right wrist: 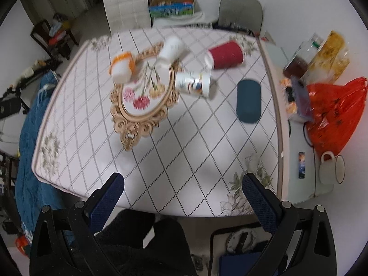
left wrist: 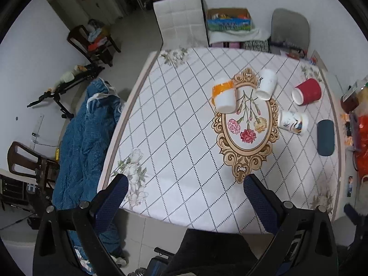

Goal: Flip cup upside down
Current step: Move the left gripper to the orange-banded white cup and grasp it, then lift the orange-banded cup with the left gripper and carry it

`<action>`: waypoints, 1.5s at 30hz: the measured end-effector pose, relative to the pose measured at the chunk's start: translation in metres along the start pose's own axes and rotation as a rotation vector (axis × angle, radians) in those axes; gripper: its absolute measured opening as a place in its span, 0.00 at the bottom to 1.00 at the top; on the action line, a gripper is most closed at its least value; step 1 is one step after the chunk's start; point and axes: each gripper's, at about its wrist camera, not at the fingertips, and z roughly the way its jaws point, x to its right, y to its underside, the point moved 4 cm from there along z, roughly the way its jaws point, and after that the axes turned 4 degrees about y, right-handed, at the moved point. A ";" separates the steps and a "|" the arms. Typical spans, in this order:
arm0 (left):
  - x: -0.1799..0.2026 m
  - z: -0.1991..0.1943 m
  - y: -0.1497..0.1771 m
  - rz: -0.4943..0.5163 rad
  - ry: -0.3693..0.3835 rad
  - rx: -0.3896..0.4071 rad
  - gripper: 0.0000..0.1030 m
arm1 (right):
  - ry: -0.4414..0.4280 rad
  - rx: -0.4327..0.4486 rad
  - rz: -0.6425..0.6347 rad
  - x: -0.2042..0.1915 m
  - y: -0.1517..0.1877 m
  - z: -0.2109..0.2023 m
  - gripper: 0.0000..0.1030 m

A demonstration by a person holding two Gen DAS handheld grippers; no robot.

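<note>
Left wrist view showed 4 cups on the white diamond-patterned counter [left wrist: 184,138]: an orange-and-white cup [left wrist: 224,97], a plain white cup [left wrist: 266,84], a dark red paper cup [left wrist: 307,91] and a white cup with a printed pattern [left wrist: 292,122]. All seemed to lie on their sides, though blur made this uncertain. No flip had begun. Left tongs [left wrist: 186,197] and right tongs [right wrist: 182,195] hung spread and empty, well apart from every cup.

Both wrist cams high, facing down, share table [left wrist: 174,138].
</note>
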 end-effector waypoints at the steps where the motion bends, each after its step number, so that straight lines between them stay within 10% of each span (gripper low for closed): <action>1: 0.001 0.009 -0.005 0.007 0.001 -0.012 1.00 | 0.002 -0.019 0.001 -0.002 0.001 0.010 1.00; 23: 0.027 0.188 -0.146 0.127 0.108 -0.270 1.00 | 0.072 -0.311 0.108 -0.026 -0.041 0.147 1.00; 45: 0.089 0.282 -0.190 0.220 0.215 -0.428 0.91 | 0.112 -0.400 0.150 -0.029 -0.086 0.190 1.00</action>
